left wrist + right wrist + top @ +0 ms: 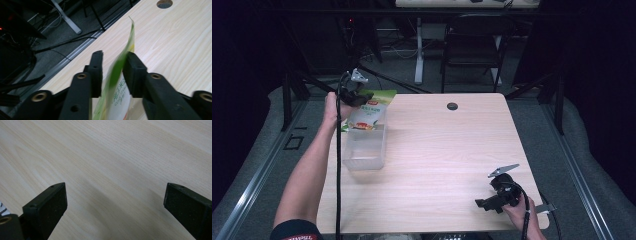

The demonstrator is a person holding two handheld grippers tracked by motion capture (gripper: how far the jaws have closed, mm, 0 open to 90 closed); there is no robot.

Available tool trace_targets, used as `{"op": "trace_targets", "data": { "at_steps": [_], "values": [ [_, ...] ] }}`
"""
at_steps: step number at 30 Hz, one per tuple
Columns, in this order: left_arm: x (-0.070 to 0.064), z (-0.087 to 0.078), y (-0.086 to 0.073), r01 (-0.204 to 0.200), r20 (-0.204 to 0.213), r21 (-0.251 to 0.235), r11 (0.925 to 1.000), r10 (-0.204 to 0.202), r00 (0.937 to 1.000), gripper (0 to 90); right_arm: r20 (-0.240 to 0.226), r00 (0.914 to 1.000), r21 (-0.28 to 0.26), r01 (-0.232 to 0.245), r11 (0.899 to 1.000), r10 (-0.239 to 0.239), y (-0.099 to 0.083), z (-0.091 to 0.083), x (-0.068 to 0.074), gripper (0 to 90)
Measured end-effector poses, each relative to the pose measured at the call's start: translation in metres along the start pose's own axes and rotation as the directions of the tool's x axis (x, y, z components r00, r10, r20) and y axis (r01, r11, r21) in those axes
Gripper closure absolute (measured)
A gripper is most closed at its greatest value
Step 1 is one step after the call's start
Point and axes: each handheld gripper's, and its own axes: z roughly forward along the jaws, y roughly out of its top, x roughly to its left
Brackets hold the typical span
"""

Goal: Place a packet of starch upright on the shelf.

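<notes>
Here, at the far left corner of the table [442,150], my left gripper [357,95] holds a green-and-white pouch [369,112] by its top edge. In the left gripper view the pouch [117,82] stands between the two jaws; the right jaw is against it, while the left one shows a small gap, so the grip looks light or just loosening. The pouch hangs tilted over the far end of the clear plastic bin [364,150], its lower end at or just inside the rim; I cannot tell whether it touches the bottom.

I judge the step in hand to be lowering the pouch into the bin. The next move calls for bringing it down until it rests inside, then spreading the jaws and lifting clear without dragging the pouch back out.

Well apart, at the near right corner, my right gripper [492,200] rests idle just above the bare wood, its jaws spread wide with nothing between them.
</notes>
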Motion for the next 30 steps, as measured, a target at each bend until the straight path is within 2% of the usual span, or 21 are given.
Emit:
{"op": "trace_targets", "data": {
  "at_steps": [1,3,8,11,13,15,16,17,22,30],
  "values": [
    [0.000,0.000,0.000,0.000,0.006,-0.003,1.0000,0.000,1.0000,73.5,0.000,1.0000,0.000,0.000,1.000,0.000,0.000,0.000,0.000,4.4],
    [0.000,-0.001,0.000,-0.009,-0.003,-0.007,0.9999,0.009,1.0000,81.5,0.001,1.0000,0.000,0.001,1.000,-0.001,0.000,0.000,0.000,4.4],
    [-0.001,-0.003,-0.002,-0.034,-0.014,-0.016,0.9993,0.034,0.9993,88.9,0.002,1.0000,0.001,0.001,1.000,-0.001,0.000,0.000,0.000,4.4],
    [-0.001,-0.006,-0.004,-0.054,-0.014,-0.023,0.9983,0.054,0.9985,89.6,0.003,1.0000,0.001,0.002,1.000,-0.002,0.000,0.000,0.000,4.4],
    [0.000,-0.007,-0.005,-0.054,-0.008,-0.036,0.9979,0.053,0.9985,89.8,0.003,1.0000,0.000,0.000,1.000,0.000,0.000,0.000,0.000,4.4],
    [0.001,-0.009,-0.006,-0.055,-0.020,-0.038,0.9978,0.054,0.9983,89.8,0.002,1.0000,-0.012,-0.009,1.000,0.009,-0.001,0.001,0.000,4.4],
    [0.002,-0.011,-0.007,-0.052,-0.005,-0.048,0.9975,0.052,0.9986,89.8,0.002,1.0000,-0.011,-0.009,1.000,0.009,-0.001,0.000,0.000,4.4],
    [0.003,-0.012,-0.008,-0.054,-0.016,-0.049,0.9973,0.054,0.9984,89.8,0.005,1.0000,-0.008,-0.007,1.000,0.007,-0.001,0.000,0.000,4.4],
    [0.007,-0.019,-0.012,-0.029,-0.003,-0.088,0.9957,0.029,0.9996,90.0,0.006,1.0000,0.000,-0.002,1.000,0.002,0.000,0.000,0.000,4.4],
    [0.007,-0.025,-0.014,-0.018,-0.020,-0.135,0.9906,0.016,0.9997,90.0,0.011,0.9999,0.004,0.002,1.000,-0.002,0.000,-0.001,-0.001,4.4]
  ]
}}
